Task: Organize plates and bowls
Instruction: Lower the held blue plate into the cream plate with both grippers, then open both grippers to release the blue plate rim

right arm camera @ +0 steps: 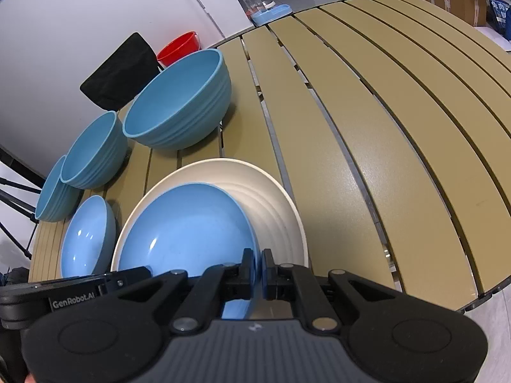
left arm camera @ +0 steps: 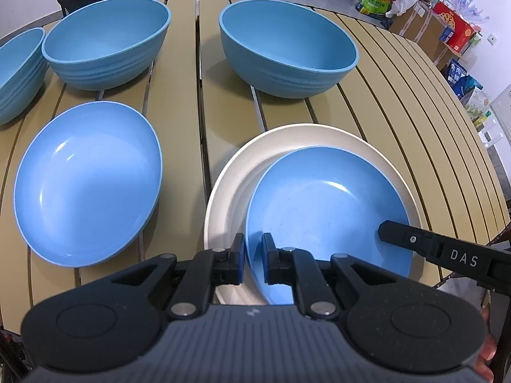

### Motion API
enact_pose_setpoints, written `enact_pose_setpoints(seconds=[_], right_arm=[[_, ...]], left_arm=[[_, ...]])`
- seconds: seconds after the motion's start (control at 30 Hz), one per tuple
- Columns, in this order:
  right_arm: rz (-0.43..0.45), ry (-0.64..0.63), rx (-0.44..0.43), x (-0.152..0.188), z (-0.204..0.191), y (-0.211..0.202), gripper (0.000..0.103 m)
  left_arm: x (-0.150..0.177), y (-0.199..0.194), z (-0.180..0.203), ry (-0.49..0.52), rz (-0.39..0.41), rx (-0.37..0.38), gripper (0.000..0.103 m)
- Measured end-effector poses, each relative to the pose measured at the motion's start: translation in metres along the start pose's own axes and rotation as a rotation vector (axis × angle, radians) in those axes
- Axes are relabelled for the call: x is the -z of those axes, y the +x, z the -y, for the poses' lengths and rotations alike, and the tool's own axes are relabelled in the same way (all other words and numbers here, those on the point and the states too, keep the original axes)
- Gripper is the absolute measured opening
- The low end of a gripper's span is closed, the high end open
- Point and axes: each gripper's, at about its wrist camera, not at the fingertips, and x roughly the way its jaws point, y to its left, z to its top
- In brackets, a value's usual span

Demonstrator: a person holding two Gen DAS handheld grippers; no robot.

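Desk: the slatted tan desk (right arm camera: 367,146) is wide open on its right half, bare slats running out to the curved edge; the crockery crowds the left.
Deep bowls: three blue bowls along the far side, the right bowl (left arm camera: 287,48) standing apart from the middle bowl (left arm camera: 105,41), which sits just beside the left bowl (left arm camera: 19,73) at the desk's edge.
White plate: the white plate (left arm camera: 230,191) lies flat near the front edge, rim clear of the bowls behind.
Blue plate on top: the blue plate (left arm camera: 329,217) rests on it, shifted toward the near side.
Spare plate: another blue plate (left arm camera: 86,182) alone to the left, a slat gap between.
Left claw: the left claw (left arm camera: 254,249) angles steeply down, clamped on the blue plate's near-left rim.
Right claw: the right claw (right arm camera: 258,265) pinches the opposite rim, pointing down too.
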Motion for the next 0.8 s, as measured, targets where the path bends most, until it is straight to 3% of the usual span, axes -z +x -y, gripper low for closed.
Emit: enact_pose_setpoints(seconds=[0.23, 0.43, 0.53, 0.67, 0.8], right_arm=[[0.0, 0.0, -0.004, 0.0, 0.001, 0.0, 0.005], [0.0, -0.005, -0.003, -0.001, 0.001, 0.0, 0.011], [0.007, -0.011, -0.005, -0.001, 0.0, -0.002, 0.016], [0.024, -0.015, -0.007, -0.001, -0.001, -0.006, 0.026], [0.039, -0.021, -0.008, -0.001, -0.003, -0.012, 0.03]], left_arm=[[-0.001, 0.0, -0.001, -0.005, 0.003, 0.001, 0.011], [-0.002, 0.0, -0.001, -0.006, -0.004, 0.003, 0.012], [-0.002, -0.002, -0.002, -0.013, 0.002, 0.008, 0.02], [-0.002, -0.009, -0.003, -0.011, 0.03, 0.012, 0.038], [-0.002, -0.016, -0.003, -0.01, 0.042, 0.015, 0.041]])
